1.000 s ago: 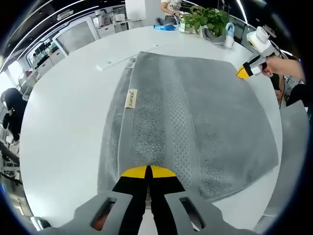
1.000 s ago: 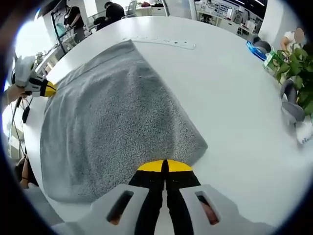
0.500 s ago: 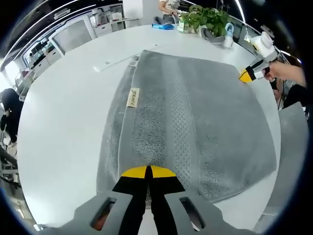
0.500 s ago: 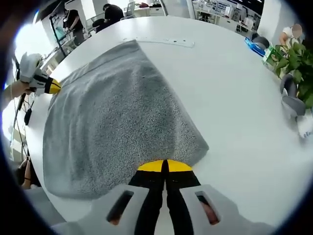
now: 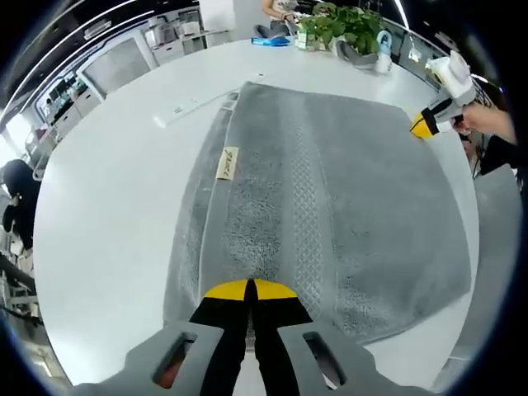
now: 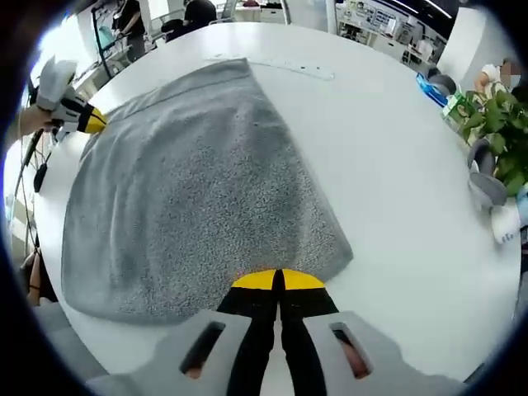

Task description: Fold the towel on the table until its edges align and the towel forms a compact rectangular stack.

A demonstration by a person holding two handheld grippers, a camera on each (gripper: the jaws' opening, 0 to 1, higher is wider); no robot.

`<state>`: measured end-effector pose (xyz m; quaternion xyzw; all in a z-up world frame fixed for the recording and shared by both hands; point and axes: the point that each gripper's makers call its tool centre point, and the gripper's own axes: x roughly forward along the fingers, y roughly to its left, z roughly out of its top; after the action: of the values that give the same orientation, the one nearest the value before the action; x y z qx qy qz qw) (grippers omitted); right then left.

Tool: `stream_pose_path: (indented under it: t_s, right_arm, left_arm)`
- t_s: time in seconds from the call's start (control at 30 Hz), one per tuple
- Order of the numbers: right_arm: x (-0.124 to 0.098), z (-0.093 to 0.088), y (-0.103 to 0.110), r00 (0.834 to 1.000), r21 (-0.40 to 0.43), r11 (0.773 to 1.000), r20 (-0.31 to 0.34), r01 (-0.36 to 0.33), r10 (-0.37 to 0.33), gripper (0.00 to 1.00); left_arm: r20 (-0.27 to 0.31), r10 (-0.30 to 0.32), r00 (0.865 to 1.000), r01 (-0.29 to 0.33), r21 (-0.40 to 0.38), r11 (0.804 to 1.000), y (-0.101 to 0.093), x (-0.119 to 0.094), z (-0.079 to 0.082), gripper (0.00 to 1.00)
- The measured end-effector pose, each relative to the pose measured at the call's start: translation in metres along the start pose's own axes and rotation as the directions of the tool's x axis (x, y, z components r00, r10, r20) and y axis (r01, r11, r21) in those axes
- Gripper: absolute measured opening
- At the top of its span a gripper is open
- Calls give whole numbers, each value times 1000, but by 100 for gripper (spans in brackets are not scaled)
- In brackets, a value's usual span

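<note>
Across the round white table (image 5: 107,206), both yellow-tipped grippers, left (image 5: 250,289) and right (image 6: 277,280), are pinching corners of the grey terry towel (image 5: 330,206), probably keeping its folded layers aligned.

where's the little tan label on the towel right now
In the left gripper view the tan label lies on the grey towel, near its left-hand folded edge, left of the woven band, beyond the left gripper.

Left gripper view sits low at one towel (image 5: 322,198) corner, looking fwd along its jaws over the cloth, very close. Right gripper view does likewise from another corner. Both share the towel, white table (image 6: 396,165) & plant (image 5: 342,25); each catches the other claw off to the side.
</note>
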<state>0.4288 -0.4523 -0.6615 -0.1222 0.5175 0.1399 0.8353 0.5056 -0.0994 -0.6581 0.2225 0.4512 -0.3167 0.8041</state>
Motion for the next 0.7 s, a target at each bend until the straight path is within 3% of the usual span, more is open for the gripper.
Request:
stream_pose_path:
  t_s: [0.7]
  right_arm:
    - [-5, -12, 5, 1000, 65, 998, 17, -7, 6, 0]
  left_arm:
    - [-7, -12, 1000, 11, -10, 1000, -2, 0, 11, 1]
